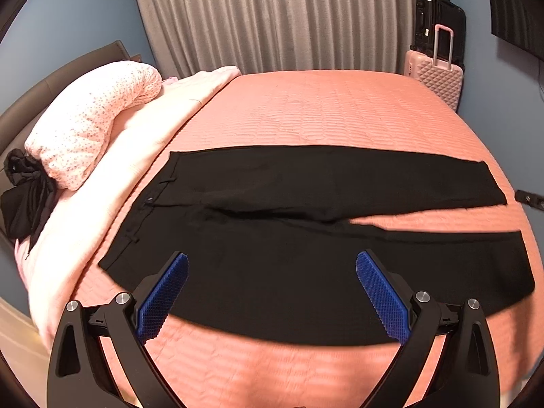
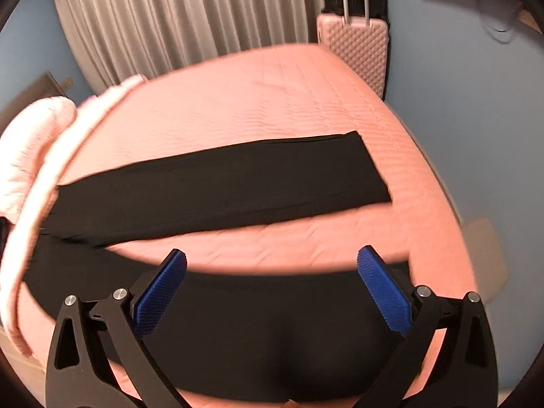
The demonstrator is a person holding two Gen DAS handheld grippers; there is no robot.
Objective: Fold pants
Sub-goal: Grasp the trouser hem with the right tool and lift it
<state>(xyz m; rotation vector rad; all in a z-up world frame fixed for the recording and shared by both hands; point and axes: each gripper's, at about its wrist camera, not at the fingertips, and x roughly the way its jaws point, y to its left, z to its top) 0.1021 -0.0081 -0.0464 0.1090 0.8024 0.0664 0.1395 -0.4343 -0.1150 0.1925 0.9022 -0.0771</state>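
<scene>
Pants (image 1: 306, 238) lie flat across a salmon-pink bed (image 1: 323, 112), waistband toward 9 o'clock in the left wrist view and both legs running out to 3 o'clock with a thin wedge of cover showing between them. They're black and not folded at all yet.

The left gripper (image 1: 272, 265) hangs over the near leg and hip area with its blue pads (image 1: 163, 292) spread wide, nothing between them. The right gripper (image 2: 272, 261) is the same deal, jaws wide apart and empty, over the near leg further toward the cuffs. Its view is a bit blurry, so whether the tips touch the cloth is hard to call.

At 9 o'clock of the pants sits a dotted pillow (image 1: 91, 119) on a pale pink blanket (image 1: 136, 156), with a dark bundle (image 1: 27, 197) of cloth beside it. Curtain (image 1: 278, 17) is at 12 o'clock, and a pink suitcase (image 1: 438, 74) stands past the bed's far corner around 1 o'clock, a black case (image 1: 438, 20) behind it.
</scene>
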